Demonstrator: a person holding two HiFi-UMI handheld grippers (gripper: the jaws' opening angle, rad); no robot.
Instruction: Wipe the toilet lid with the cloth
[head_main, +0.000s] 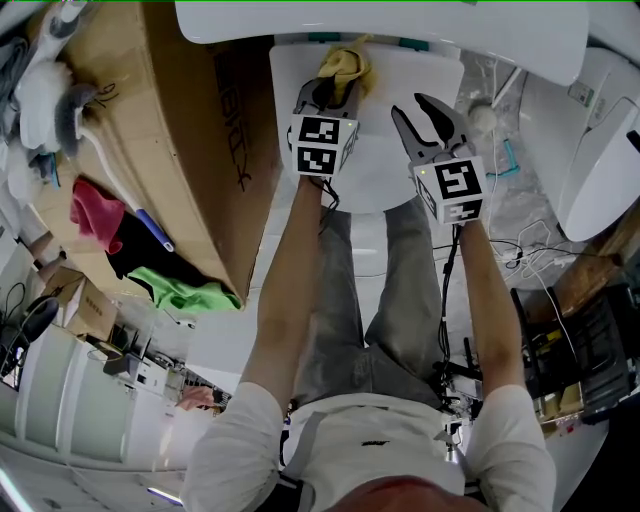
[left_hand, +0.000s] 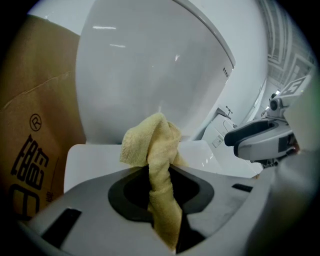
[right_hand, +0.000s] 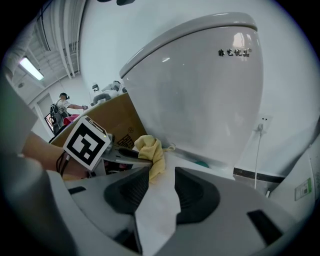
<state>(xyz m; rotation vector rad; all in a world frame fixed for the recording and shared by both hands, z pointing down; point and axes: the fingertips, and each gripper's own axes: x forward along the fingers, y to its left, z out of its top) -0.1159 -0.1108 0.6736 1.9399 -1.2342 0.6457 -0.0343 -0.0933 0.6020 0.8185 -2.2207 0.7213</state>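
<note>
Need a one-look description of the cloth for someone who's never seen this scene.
Find the white toilet at the top of the head view. Over its flat white surface the left tool pinches a bunched cloth. It is the only yellow one; the red, black and green rags lie away by the cardboard box.

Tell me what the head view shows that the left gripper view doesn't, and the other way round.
Only the head view shows the person's arms, plus a red cloth and a green cloth beside the cardboard box. Only the left gripper view shows close up that the left gripper is shut on the yellow cloth, with the broad face of the raised toilet lid behind. Both show that cloth, the box and the open right gripper.
</note>
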